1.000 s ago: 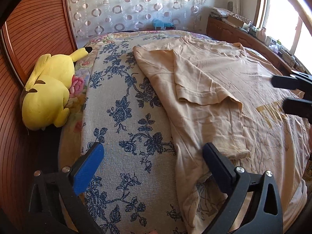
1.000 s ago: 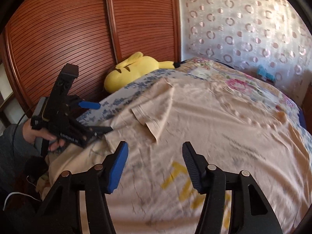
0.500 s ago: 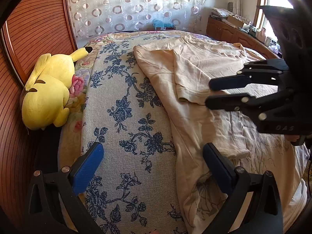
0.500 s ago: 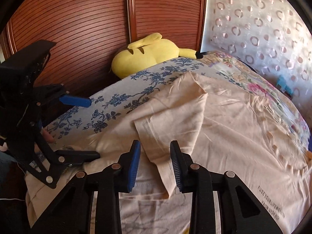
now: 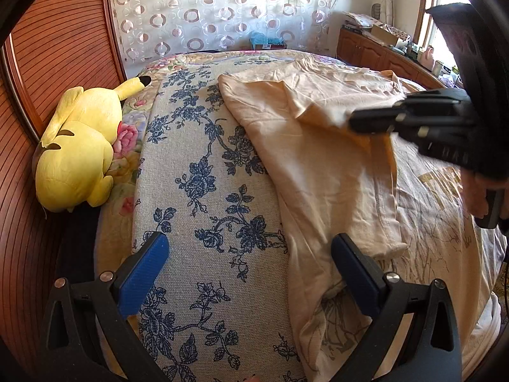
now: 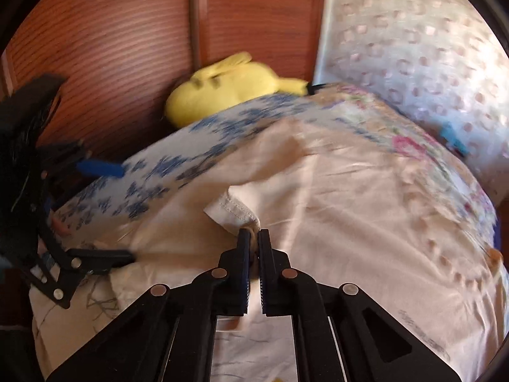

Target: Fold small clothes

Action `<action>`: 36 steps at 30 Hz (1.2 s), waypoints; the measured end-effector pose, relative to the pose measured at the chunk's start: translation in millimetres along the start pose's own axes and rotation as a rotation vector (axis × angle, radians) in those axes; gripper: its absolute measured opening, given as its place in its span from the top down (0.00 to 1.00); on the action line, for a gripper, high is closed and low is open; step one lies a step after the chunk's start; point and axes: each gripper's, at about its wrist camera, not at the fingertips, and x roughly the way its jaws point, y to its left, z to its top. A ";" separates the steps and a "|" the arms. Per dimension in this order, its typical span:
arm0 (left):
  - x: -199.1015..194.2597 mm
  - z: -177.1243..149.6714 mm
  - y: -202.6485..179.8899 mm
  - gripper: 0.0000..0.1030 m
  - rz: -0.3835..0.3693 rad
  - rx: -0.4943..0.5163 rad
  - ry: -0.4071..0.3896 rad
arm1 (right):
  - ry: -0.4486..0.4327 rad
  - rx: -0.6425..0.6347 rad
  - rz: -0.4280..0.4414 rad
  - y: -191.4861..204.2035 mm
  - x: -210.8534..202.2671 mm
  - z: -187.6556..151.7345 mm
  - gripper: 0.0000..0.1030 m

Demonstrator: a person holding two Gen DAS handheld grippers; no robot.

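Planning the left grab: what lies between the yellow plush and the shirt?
Only bedding: a blue-flowered cover separates the plush from the shirt, in the left wrist view.
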 end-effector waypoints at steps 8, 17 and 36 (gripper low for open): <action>0.0 0.1 0.3 0.01 0.000 0.000 0.000 | -0.004 0.202 -0.095 -42.1 -23.0 -22.3 0.95; 0.1 0.0 0.0 0.01 0.001 0.000 0.001 | -0.064 0.246 -0.128 -52.3 -81.8 -54.4 0.66; -43.6 22.3 -39.1 0.01 -0.013 0.009 -0.139 | -0.145 0.494 -0.439 -97.4 -243.7 -220.8 0.36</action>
